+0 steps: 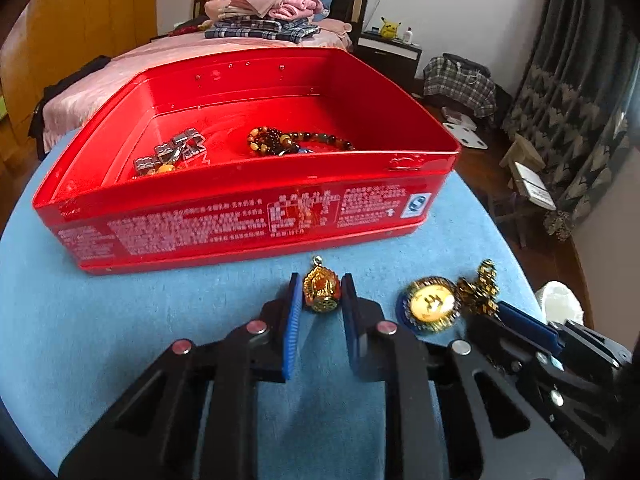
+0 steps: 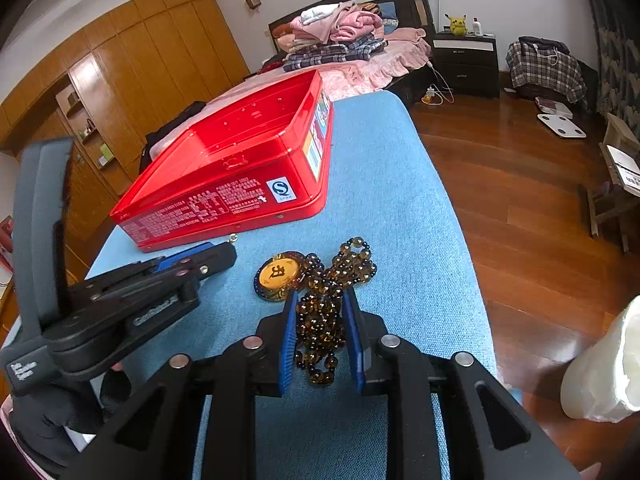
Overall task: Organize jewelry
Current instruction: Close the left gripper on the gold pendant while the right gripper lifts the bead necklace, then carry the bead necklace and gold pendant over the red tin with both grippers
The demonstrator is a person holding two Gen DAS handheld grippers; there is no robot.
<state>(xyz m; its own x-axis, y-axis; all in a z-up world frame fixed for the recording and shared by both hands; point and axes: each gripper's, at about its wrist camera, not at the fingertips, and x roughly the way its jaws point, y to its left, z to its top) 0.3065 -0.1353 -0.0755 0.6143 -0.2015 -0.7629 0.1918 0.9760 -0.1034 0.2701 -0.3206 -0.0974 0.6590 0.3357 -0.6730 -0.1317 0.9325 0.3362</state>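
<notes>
An open red tin box (image 1: 248,216) stands on the blue table; it also shows in the right wrist view (image 2: 224,200). Inside lie a silver watch band (image 1: 172,154) and a brown bead bracelet (image 1: 296,140). My left gripper (image 1: 322,292) is closed onto a gold pendant (image 1: 321,290) just in front of the box. My right gripper (image 2: 320,300) is closed on a brown bead necklace (image 2: 324,304) that lies on the table. A round gold medallion (image 2: 278,274) rests beside the beads, and it also shows in the left wrist view (image 1: 430,304).
The blue table (image 2: 392,184) has its right edge near the beads, with wooden floor beyond. A white plastic bag (image 2: 604,368) sits off the table at the right. A bed with folded clothes (image 1: 260,12) stands behind.
</notes>
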